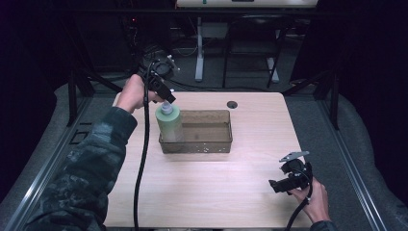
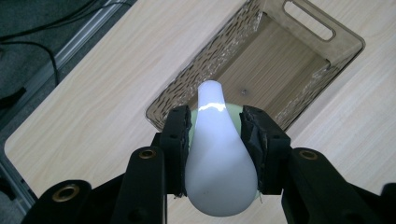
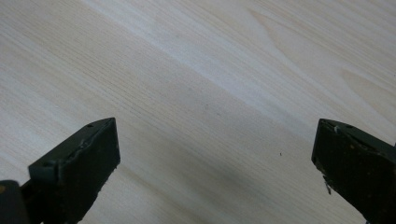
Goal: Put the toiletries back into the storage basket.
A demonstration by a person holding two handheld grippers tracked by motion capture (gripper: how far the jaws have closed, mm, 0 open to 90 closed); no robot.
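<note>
Left claw (image 1: 167, 97) grips the pump top of a pale green bottle (image 1: 170, 122) at the left end of a clear bin (image 1: 211, 143).

In the high view the bottle stands upright at the left end of the bin, just left of the frame's centre, on the light wooden table (image 1: 207, 192); whether it rests on the bin's floor I cannot tell. In the left gripper view the claw's two black jaws press on either side of the white pump head (image 2: 219, 158), with the bin's ribbed wall and handle slot stretching toward the upper right. The right claw (image 1: 275, 185) sits low at the lower right of the high view, well apart from the bin; in the right gripper view its jaws stand wide apart over bare wood, grasping nothing.
</note>
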